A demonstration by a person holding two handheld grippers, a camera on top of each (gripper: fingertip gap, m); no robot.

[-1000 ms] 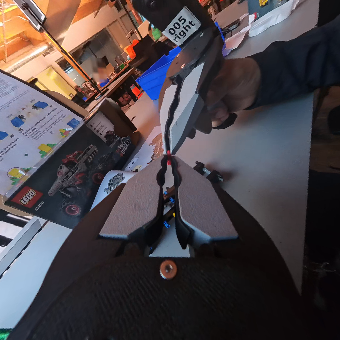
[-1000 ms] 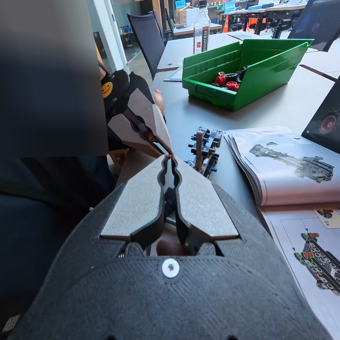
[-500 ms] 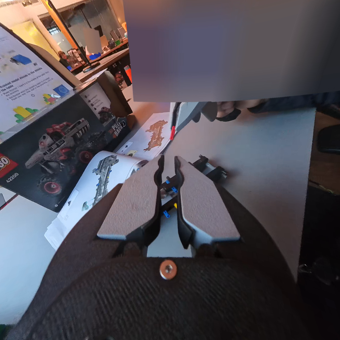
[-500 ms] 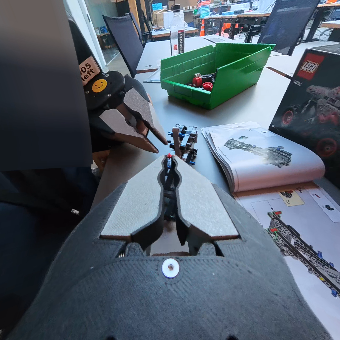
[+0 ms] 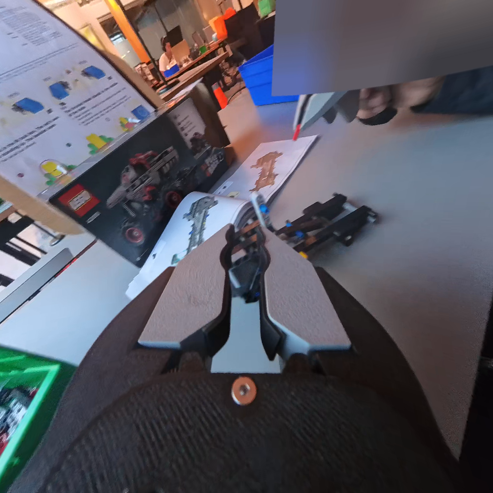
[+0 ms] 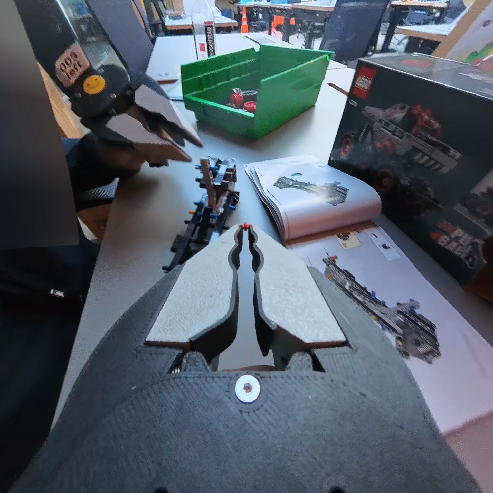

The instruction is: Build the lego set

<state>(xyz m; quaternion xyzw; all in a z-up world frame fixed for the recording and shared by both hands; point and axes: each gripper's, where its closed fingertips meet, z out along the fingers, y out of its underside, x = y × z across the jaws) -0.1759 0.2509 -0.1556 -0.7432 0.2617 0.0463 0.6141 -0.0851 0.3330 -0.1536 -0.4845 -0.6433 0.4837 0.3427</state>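
Nearest to us in the right wrist view, our right gripper pinches a small red Lego pin at its very tips, fingers drawn together around it. Just beyond and to its left, the long dark chassis assembly lies flat on the grey table, studded with blue pins. To its right the instruction booklet sits open, its near page showing a printed picture of the frame. Our left gripper hangs over the far end of the chassis with its fingers spread apart and nothing between them; in the left wrist view the left gripper looks down onto that end of the chassis assembly, the gap between its fingers clear. Farther back stands the green parts bin with red and black pieces inside, and to the right the black Lego box pictured with a monster truck. A clear bottle stands behind the bin.
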